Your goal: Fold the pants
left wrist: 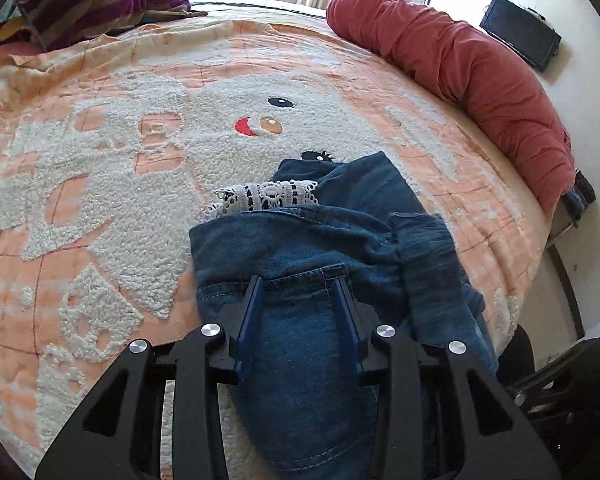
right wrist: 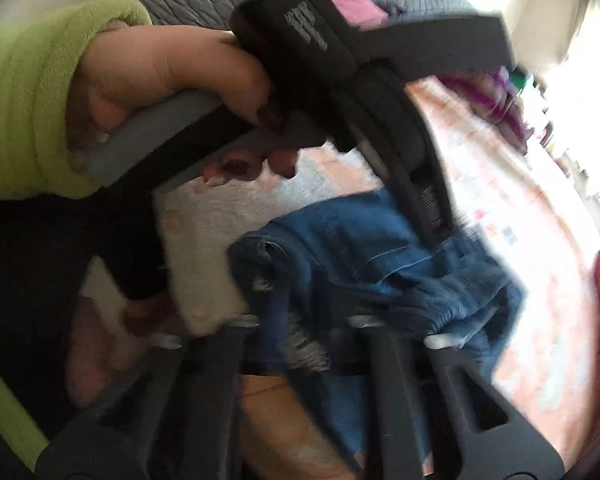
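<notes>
Blue denim pants (left wrist: 340, 232) lie bunched on the bed, with a white lace trim (left wrist: 264, 198) showing at their far fold. My left gripper (left wrist: 298, 284) is over the near part, and denim fills the gap between its blue fingers and runs back under it. In the blurred right wrist view, my right gripper (right wrist: 300, 320) is shut at a frayed edge of the pants (right wrist: 380, 256), and denim hangs down between its arms. There a hand (right wrist: 172, 72) in a lime-green sleeve (right wrist: 28, 96) holds the left gripper (right wrist: 436, 236), whose tip rests on the denim.
The peach bedspread (left wrist: 140, 140) with a fluffy white figure covers the bed. A rolled red quilt (left wrist: 480, 72) lies along the right edge. A purple striped blanket (left wrist: 100, 0) is heaped at the far left. A black box (left wrist: 520, 32) sits beyond the bed.
</notes>
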A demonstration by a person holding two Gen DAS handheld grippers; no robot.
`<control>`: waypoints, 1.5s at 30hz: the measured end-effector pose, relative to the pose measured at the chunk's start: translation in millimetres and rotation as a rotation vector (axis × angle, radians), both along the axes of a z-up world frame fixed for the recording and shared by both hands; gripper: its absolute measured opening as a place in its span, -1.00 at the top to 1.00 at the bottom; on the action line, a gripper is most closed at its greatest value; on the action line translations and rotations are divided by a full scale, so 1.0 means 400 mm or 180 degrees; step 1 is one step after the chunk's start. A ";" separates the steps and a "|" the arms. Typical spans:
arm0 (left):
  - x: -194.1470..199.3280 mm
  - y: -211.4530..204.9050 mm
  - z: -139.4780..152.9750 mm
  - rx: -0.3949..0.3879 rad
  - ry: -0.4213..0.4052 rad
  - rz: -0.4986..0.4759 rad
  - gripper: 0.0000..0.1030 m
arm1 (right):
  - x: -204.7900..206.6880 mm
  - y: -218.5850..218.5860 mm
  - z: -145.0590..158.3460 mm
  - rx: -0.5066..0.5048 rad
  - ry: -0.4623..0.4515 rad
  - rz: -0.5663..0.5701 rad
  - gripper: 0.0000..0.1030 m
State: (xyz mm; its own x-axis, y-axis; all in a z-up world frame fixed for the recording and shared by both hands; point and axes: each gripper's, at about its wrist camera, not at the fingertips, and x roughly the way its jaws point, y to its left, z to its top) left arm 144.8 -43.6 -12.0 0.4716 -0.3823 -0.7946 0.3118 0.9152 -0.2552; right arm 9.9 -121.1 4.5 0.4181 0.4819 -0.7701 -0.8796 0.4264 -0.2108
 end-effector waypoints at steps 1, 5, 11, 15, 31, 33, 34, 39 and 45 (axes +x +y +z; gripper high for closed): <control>0.000 0.000 0.000 -0.0011 0.0006 0.0009 0.33 | -0.004 -0.009 0.000 0.0039 0.0085 -0.0005 0.90; 0.001 -0.001 0.004 -0.0046 0.0015 0.0032 0.33 | -0.019 -0.043 -0.019 0.0166 0.0249 -0.0113 0.90; -0.010 0.008 0.015 -0.0077 -0.0035 0.0062 0.33 | -0.020 -0.063 -0.032 0.0362 0.0393 -0.0358 0.87; -0.016 0.012 0.026 -0.0080 -0.0078 0.0070 0.31 | -0.031 -0.078 -0.012 0.0471 0.0433 -0.0443 0.79; -0.064 0.031 0.084 -0.0131 -0.0296 0.0096 -0.05 | -0.064 -0.162 0.119 0.1057 0.0296 -0.0695 0.26; -0.068 0.035 0.089 -0.0108 -0.0325 0.0120 -0.18 | -0.055 -0.182 0.133 0.1179 0.0266 -0.0808 0.07; -0.070 0.037 0.090 -0.0084 -0.0346 0.0140 -0.20 | -0.039 -0.187 0.140 0.1215 0.0234 -0.0877 -0.02; -0.074 0.050 0.093 0.0004 -0.0395 0.0195 -0.20 | 0.026 -0.239 0.167 0.1321 0.0168 -0.1329 -0.16; -0.073 0.065 0.083 0.0068 -0.0380 0.0263 -0.20 | 0.098 -0.299 0.167 0.1310 0.0120 -0.1797 -0.32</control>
